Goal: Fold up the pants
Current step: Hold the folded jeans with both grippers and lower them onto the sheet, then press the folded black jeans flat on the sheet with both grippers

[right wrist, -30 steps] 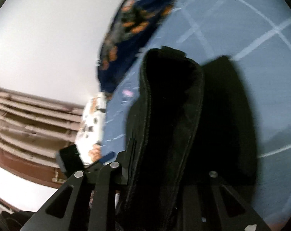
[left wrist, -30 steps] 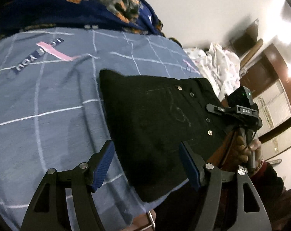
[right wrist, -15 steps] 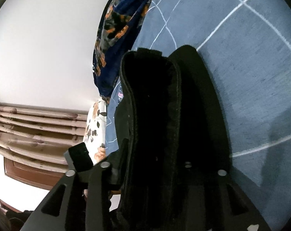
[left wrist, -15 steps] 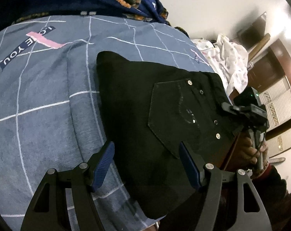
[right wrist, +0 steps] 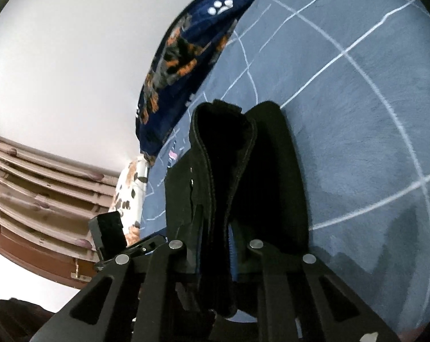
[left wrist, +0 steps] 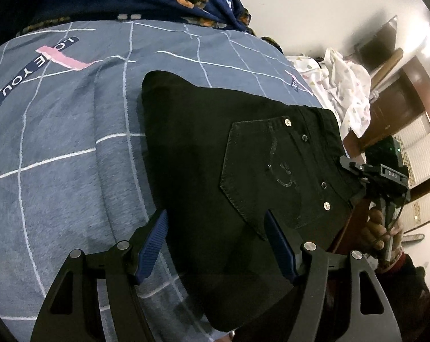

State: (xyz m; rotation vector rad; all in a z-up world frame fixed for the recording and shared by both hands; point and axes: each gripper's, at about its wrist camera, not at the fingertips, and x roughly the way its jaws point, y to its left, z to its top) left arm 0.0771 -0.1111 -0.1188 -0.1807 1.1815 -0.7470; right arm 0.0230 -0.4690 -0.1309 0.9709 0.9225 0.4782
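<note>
The pants lie folded into a compact stack on the bed. The right tongs grip their waistband edge at 3 o'clock; the left tongs hover wide at 6. Judging so, only release remains.

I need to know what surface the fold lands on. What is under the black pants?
The black pants lie on a blue-grey blanket with white grid lines. It shows on three sides of them; the part directly beneath is covered, so anything there is unseen.
</note>
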